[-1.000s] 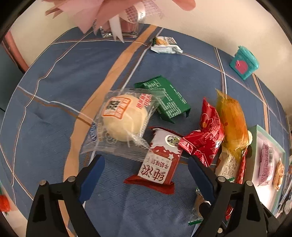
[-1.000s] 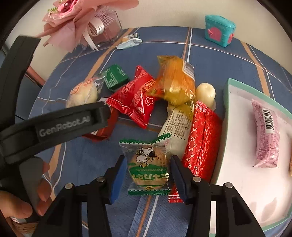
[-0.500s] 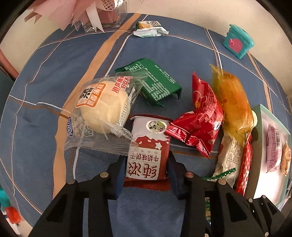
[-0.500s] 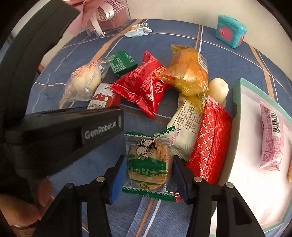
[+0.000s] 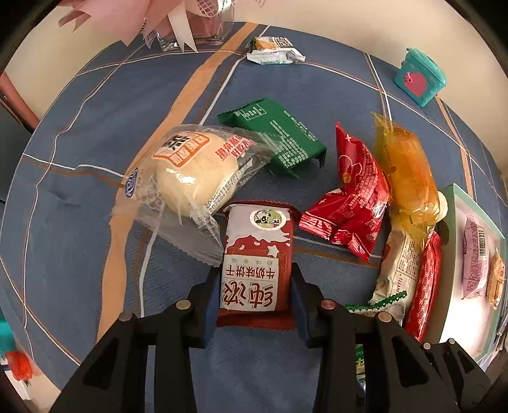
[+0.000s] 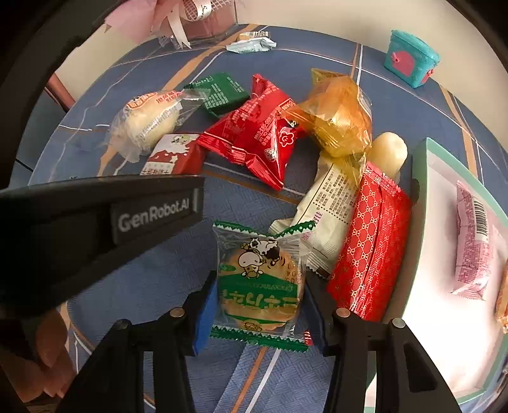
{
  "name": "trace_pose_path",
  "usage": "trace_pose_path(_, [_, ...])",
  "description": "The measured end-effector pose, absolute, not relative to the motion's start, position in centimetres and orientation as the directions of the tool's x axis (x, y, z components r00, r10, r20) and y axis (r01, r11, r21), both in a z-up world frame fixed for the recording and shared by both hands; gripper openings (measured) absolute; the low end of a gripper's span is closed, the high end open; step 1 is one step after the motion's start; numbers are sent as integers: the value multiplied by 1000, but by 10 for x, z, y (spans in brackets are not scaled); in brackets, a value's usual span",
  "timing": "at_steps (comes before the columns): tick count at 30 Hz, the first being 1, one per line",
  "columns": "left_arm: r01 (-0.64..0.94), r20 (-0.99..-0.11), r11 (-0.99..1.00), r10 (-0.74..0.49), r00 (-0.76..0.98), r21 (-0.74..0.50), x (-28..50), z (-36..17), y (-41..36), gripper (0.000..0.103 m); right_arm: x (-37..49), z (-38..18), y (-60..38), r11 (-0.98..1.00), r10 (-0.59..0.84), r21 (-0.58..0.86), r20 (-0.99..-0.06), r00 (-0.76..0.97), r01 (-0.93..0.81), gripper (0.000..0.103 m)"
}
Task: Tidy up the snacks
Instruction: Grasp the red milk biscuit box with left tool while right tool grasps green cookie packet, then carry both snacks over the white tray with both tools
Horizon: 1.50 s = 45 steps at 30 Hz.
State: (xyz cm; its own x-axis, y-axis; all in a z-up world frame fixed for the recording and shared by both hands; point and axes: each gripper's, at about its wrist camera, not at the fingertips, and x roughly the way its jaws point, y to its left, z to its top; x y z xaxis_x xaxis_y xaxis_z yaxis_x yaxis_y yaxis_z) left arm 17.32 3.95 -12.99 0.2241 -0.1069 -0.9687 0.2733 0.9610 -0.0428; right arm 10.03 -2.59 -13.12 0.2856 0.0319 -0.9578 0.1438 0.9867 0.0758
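On the blue tablecloth lies a red-and-white milk biscuit packet (image 5: 255, 279); my left gripper (image 5: 254, 295) is shut on its near half, pads pressing both long sides. My right gripper (image 6: 258, 301) is shut on a clear packet with green edges and a cartoon cow (image 6: 258, 279), a round cracker inside. That packet's far corner overlaps a white wrapped snack (image 6: 330, 206). The left gripper's black body (image 6: 95, 228) crosses the left of the right wrist view. A white tray with a teal rim (image 6: 419, 190) stands at the right and holds a pink packet (image 6: 473, 241).
A bun in clear wrap (image 5: 193, 171), a green packet (image 5: 279, 136), red packets (image 5: 352, 193), an orange packet (image 5: 406, 168) and a long red patterned packet (image 6: 371, 244) crowd the middle. A teal box (image 5: 419, 79), a small white-green packet (image 5: 273, 52) and a glass vase (image 5: 203, 28) stand far back.
My left gripper came forward over the red-and-white packet and its jaws closed on it. My right gripper kept hold of the cow packet and shifted slightly.
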Motion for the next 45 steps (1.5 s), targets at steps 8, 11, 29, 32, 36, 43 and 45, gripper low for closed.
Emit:
trace_pose_path(8, [260, -953, 965, -119, 280, -44, 172, -100, 49, 41, 98, -98, -37, 974, 70, 141, -932, 357, 178, 51])
trace_pose_path(11, [255, -941, 966, -121, 315, -39, 169, -86, 51, 41, 93, -86, -44, 967, 73, 158, -922, 379, 199, 51])
trace_pose_path(29, [278, -894, 961, -136, 426, -14, 153, -38, 21, 41, 59, -52, -128, 888, -8, 197, -897, 443, 415, 51])
trace_pose_path(32, [303, -901, 953, -141, 410, -11, 147, -43, 3, 41, 54, -54, -150, 870, -34, 189, -898, 438, 456, 51])
trace_pose_path(36, [344, -903, 939, -159, 399, -13, 135, -44, -23, 41, 39, -53, -178, 843, -89, 162, -899, 430, 513, 51])
trace_pose_path(43, [435, -903, 900, -218, 371, -38, 109, -43, -74, 41, 15, -58, -217, 793, -115, 167, -903, 414, 585, 51])
trace_pose_path(45, [459, -904, 887, -233, 358, -48, 102, -44, -87, 41, 10, -60, -227, 784, -124, 164, -903, 410, 599, 51])
